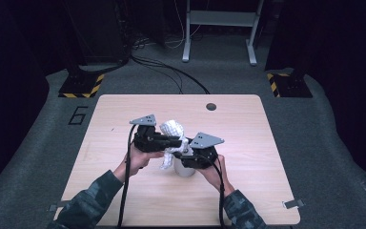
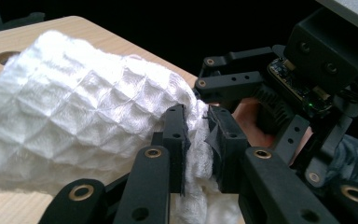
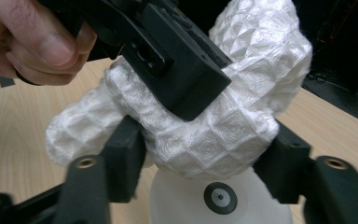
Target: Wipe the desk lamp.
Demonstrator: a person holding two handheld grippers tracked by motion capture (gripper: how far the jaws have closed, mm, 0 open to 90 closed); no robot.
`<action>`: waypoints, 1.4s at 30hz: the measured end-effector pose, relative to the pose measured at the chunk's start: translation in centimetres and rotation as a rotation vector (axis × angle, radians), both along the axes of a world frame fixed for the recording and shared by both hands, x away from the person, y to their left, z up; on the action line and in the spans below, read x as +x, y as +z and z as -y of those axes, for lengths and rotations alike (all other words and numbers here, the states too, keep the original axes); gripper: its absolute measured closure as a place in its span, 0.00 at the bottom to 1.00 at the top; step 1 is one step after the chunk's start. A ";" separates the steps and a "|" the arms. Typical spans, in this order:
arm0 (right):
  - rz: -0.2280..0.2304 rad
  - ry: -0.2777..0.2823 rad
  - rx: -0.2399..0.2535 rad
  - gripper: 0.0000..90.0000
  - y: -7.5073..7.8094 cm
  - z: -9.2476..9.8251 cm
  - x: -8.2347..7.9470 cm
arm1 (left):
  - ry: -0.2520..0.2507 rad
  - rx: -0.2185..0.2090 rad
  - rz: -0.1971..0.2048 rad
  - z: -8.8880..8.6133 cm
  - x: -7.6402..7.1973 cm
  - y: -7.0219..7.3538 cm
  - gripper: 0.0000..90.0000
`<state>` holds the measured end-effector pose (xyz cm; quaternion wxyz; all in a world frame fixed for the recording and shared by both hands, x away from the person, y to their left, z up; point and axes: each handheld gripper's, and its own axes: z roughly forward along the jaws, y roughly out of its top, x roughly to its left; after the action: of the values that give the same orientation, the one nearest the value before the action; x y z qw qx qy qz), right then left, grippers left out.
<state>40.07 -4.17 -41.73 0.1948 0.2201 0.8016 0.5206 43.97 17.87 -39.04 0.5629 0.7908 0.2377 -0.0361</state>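
A white waffle-textured cloth hangs bunched above the middle of the wooden table. My left gripper comes in from the left and is shut on a fold of the cloth, pinched between its pads. From the right, my right gripper reaches the same cloth. In the right gripper view its two jaws press on both sides of the cloth, just under the left gripper's jaw. Directly below the cloth stands a white cup.
The white cup stands near the table's front middle, under both grippers. A round hole sits near the table's far edge. Beyond the table are stand legs and cables on the floor.
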 end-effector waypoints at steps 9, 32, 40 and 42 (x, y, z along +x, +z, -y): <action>-0.014 -0.012 -0.035 0.75 -0.1 0.0 0.1 | 0.029 0.050 0.078 0.0 -0.7 0.8 0.58; 0.020 -0.215 -0.027 0.79 1.5 8.1 -0.5 | 0.075 0.182 0.195 0.0 -1.0 0.6 0.15; 0.005 -0.270 -0.042 0.79 1.1 10.8 -1.2 | 0.075 0.215 0.152 0.4 -0.8 -2.0 0.06; -0.002 -0.283 -0.058 0.79 0.7 11.7 -1.4 | 0.072 0.225 0.134 0.4 -0.7 -3.1 0.05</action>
<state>38.65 -15.84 -41.02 0.2716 0.3257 0.7776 0.4643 43.26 17.47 -42.17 0.4863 0.8404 0.2305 0.0637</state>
